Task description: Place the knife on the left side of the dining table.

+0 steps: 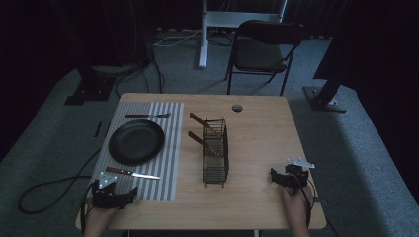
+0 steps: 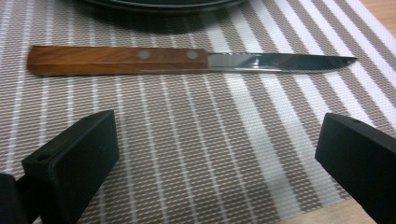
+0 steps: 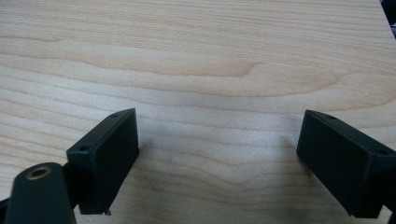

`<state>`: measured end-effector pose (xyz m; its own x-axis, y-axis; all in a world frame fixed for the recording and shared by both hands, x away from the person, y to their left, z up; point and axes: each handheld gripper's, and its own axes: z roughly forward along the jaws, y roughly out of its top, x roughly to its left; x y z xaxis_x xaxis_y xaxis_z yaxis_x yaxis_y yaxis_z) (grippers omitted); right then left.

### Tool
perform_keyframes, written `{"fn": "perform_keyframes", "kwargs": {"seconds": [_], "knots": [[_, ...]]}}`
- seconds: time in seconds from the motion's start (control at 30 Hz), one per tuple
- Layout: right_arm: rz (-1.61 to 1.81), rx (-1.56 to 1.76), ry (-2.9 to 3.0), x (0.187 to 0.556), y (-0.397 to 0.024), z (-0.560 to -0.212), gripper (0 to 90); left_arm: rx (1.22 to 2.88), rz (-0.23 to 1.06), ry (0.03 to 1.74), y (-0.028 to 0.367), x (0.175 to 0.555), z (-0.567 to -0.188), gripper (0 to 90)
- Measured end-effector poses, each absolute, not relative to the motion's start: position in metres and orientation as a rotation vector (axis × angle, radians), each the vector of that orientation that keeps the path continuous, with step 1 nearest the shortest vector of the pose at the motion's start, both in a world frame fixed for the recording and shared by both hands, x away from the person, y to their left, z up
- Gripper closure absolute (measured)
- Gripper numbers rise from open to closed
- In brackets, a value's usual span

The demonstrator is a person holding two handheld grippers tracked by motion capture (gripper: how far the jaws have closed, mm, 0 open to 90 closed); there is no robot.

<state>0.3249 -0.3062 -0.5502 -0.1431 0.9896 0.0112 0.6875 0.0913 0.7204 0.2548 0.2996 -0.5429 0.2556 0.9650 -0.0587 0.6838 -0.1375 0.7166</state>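
A wooden-handled knife (image 1: 131,173) (image 2: 187,59) lies across the striped placemat (image 1: 168,143) (image 2: 196,154), handle to the left, just in front of a black plate (image 1: 136,141). My left gripper (image 1: 114,196) (image 2: 217,163) rests at the mat's near edge, open, a short way from the knife, with nothing between its jaws. On the bare wood near the table's right front is my right gripper (image 1: 286,177) (image 3: 217,163), open and empty. A fork (image 1: 146,116) lies beyond the plate. A black wire rack (image 1: 215,151) in the middle holds two wooden-handled utensils (image 1: 198,130).
The wooden table (image 1: 257,143) has a round cable hole (image 1: 237,107) near its far edge. A dark folding chair (image 1: 264,47) stands behind the table. Cables run over the carpet at the left.
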Motion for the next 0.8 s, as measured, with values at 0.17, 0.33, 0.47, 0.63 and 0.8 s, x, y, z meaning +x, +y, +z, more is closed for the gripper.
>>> {"fn": "perform_keyframes", "kwargs": {"seconds": [0.17, 0.33, 0.47, 0.63, 0.8], "knots": [[0.814, 1.642, 1.888, 0.325, -0.306, -0.55, 11.9, 1.827, 0.639, 1.541, 0.308, 0.254, -0.542, 0.4], [0.814, 1.642, 1.888, 0.325, -0.306, -0.55, 11.9, 1.781, 0.688, 1.595, 0.313, 0.254, -0.543, 0.4], [0.814, 1.642, 1.888, 0.325, -0.306, -0.55, 11.9, 1.768, 0.696, 1.618, 0.316, 0.256, -0.544, 0.4], [0.814, 1.642, 1.888, 0.325, -0.306, -0.55, 11.9, 1.778, 0.686, 1.643, 0.317, 0.258, -0.545, 0.4], [0.814, 1.642, 1.888, 0.325, -0.306, -0.55, 11.9, 1.801, 0.668, 1.675, 0.316, 0.261, -0.546, 0.4]]}}
